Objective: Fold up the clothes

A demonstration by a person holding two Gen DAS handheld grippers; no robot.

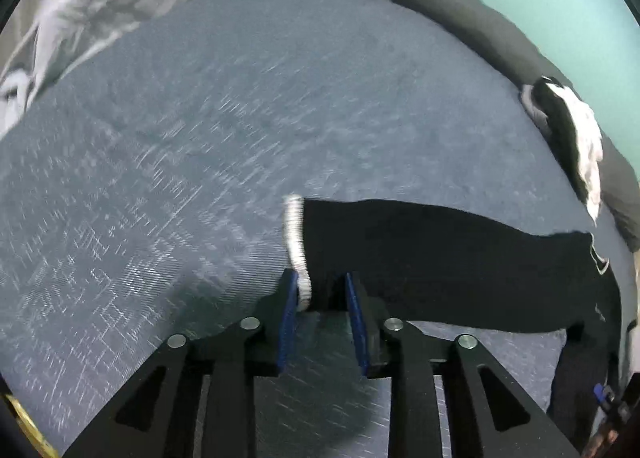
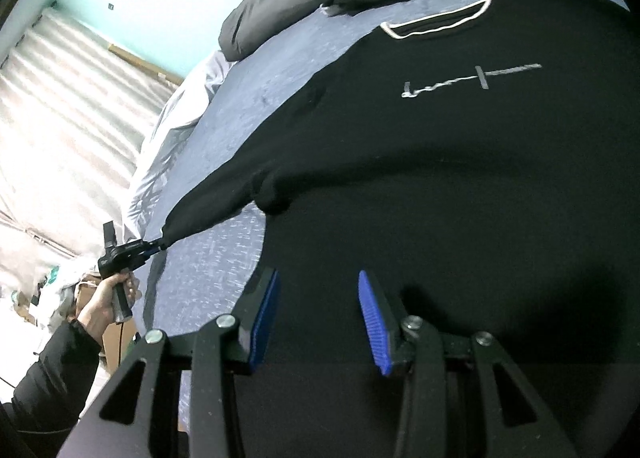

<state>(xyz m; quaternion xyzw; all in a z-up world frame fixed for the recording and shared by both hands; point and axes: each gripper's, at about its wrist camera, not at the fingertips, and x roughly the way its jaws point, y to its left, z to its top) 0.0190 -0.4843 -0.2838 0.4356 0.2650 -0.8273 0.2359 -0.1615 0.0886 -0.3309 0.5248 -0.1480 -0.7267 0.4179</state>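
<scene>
— The blue bedcover: what lies on it?
— A black sweatshirt, spread flat with its chest print up and one sleeve stretched out sideways.
— And the left gripper?
— It is at the white-edged cuff. Its jaws are narrowly parted with the cuff's corner between them, and no pinch shows.
— The right gripper?
— It is above the sweatshirt's body, jaws moderately apart and holding nothing.

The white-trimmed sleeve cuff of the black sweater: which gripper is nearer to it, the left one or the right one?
Left. The left gripper has the sleeve cuff between its fingers. The right gripper hovers open over the black sweater body, well away from that cuff.
</scene>
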